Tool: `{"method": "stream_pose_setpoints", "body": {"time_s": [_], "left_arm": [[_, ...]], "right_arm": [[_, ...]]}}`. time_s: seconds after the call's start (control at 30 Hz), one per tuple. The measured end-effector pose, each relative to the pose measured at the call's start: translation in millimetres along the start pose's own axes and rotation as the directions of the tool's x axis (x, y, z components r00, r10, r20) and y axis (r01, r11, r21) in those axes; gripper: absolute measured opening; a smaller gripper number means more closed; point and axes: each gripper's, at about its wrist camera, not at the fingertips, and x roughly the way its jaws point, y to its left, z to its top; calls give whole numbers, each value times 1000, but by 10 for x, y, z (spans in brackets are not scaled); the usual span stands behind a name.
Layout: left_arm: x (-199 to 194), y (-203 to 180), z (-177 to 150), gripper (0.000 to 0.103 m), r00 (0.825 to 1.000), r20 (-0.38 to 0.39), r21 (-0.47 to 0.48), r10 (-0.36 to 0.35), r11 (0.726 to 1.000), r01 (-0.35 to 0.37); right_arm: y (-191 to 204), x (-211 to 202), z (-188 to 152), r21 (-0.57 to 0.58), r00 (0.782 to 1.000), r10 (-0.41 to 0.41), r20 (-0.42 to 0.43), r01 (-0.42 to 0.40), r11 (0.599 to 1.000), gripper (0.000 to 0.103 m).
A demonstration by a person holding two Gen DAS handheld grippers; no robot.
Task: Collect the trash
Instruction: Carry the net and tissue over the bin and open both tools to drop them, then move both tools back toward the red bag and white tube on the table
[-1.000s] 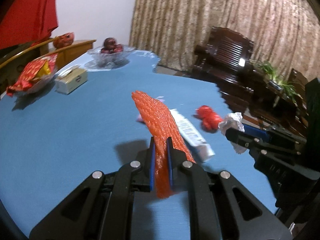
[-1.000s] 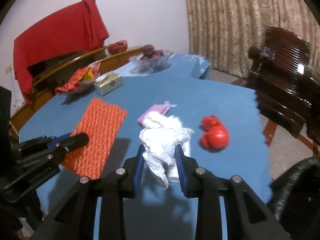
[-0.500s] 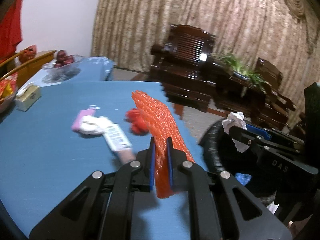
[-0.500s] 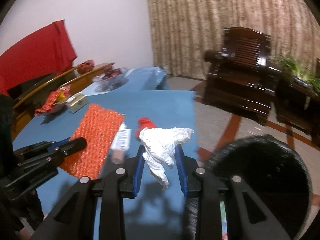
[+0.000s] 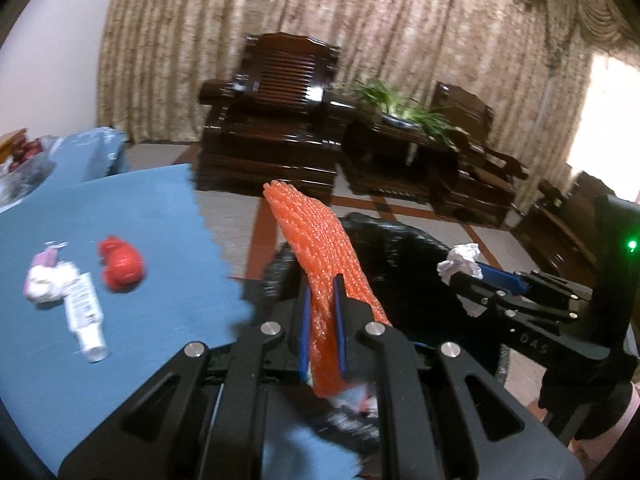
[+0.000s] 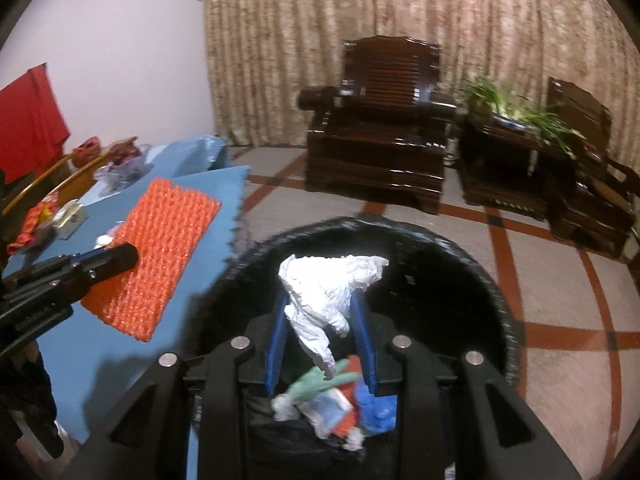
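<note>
On the blue table [image 5: 120,208], near its right edge, lie a pink-and-white wad [image 5: 44,276], a tube [image 5: 85,312] and a red lump [image 5: 121,265]. Past that edge, the left gripper [image 5: 320,312] pinches an orange mesh sheet [image 5: 316,240]. Rightmost, the right gripper [image 6: 320,320] clamps crumpled white paper [image 6: 324,284] over the black bin [image 6: 472,264].

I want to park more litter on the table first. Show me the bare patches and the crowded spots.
Free: the blue tablecloth between the red crumpled wrapper and its jagged right edge, and the near stretch below the white tube. Crowded: the tube, a white wad and the wrapper bunch at the left. The bin holds litter only at its bottom.
</note>
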Motion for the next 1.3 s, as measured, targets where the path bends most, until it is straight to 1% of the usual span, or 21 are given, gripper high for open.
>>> {"method": "stream_pose_setpoints", "body": {"time_s": [0.13,0.17,0.23,0.3,0.33,0.37,0.4,0.47,0.53,0.6,0.67,0.83,0.97,1.17,1.3], "left_arm": [[216,-177,25,10,999,-25,25,-40,999,40],[273,-208,32,12,998,-33,26,-48,998,49],[322,-229,31,18,998,-41,22,-53,998,53],[345,-217,34,40,998,-44,13,-48,999,49],[331,-197,34,44,998,-37,10,-43,999,43],[318,-182,34,49,999,-34,9,-41,999,41],[305,-158,34,56,999,-33,7,-36,999,36],[273,-114,39,67,999,-26,-3,-22,1000,22],[211,-41,43,74,1000,-13,-17,-7,1000,7],[127,27,43,88,1000,4,-23,29,999,-29],[15,119,23,90,997,32,-34,65,997,-64],[-233,364,-45,92,990,44,-71,137,989,-133],[-441,591,-97,92,979,50,-102,195,977,-189],[-753,989,-177,92,953,46,-152,300,945,-291],[-946,1254,-248,92,930,39,-184,366,917,-353]], "right_arm": [[-168,56,-41,21,999,-30,-14,30,999,32],[-183,56,-58,23,999,-35,-16,36,999,36],[-235,78,-82,31,999,-49,-21,49,998,40],[-302,57,-105,39,998,-59,-18,60,997,57],[-324,47,-112,44,998,-65,-14,65,997,59],[-330,46,-113,46,998,-67,-11,67,997,65],[-327,44,-108,47,997,-70,-9,70,996,76],[-327,10,-107,50,996,-86,6,86,995,90],[-323,-8,-87,61,997,-77,14,76,995,97],[-302,-28,-87,70,997,-70,14,69,995,97],[-275,-35,-67,77,998,-61,11,60,995,97],[-125,-52,-15,61,999,-32,23,31,998,97],[105,-36,16,30,1000,7,28,-8,1000,97],[506,46,116,-29,996,81,28,-80,996,97],[797,125,222,-65,991,131,34,-129,990,97]]}}
